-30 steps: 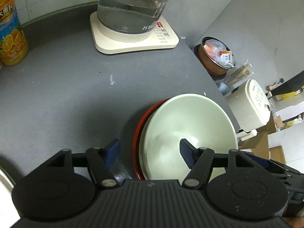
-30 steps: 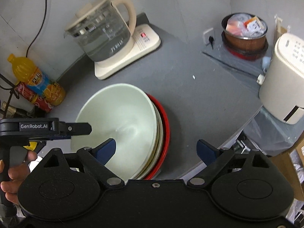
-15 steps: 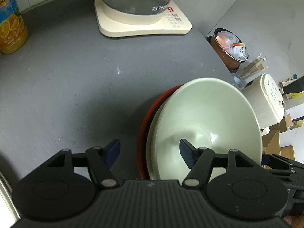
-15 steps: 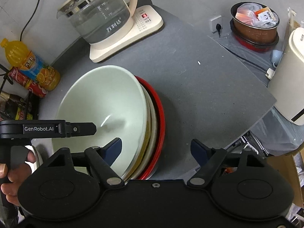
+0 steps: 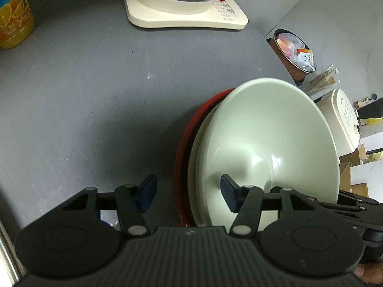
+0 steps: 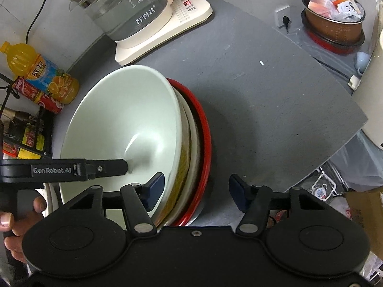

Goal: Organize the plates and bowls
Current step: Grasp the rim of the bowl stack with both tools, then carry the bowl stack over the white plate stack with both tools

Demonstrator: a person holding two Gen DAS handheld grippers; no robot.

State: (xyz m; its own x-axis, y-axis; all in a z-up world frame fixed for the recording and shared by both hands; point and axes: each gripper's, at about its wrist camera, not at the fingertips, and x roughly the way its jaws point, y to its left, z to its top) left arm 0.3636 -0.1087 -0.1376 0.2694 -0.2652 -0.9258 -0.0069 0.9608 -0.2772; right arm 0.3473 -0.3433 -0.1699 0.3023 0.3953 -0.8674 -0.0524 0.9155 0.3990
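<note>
A stack of dishes sits on the grey counter [image 6: 263, 100]: a pale green bowl [image 5: 268, 138] [image 6: 124, 119] on top, yellowish and white plates [image 6: 189, 143] under it, and a red plate [image 5: 184, 157] [image 6: 205, 143] at the bottom. My left gripper [image 5: 189, 191] is open and straddles the stack's near rim, one finger inside the bowl and the other outside the red plate. My right gripper [image 6: 196, 187] is open on the opposite side, its left finger in the bowl and its right finger clear of the red rim. A left gripper finger [image 6: 105, 167] reaches into the bowl.
A glass kettle on a cream base [image 6: 167, 24] [image 5: 186, 12] stands behind the stack. An orange juice bottle [image 6: 40, 71] [image 5: 14, 21] and a red can [image 6: 36, 95] stand at the left. Beyond the counter's right edge are a brown bin [image 6: 335, 19] and a white cooker [image 5: 342, 117].
Both grippers have come closer to the stack, which now fills more of each view. The right gripper's fingers have narrowed around the rim. The dishes stay on the counter.
</note>
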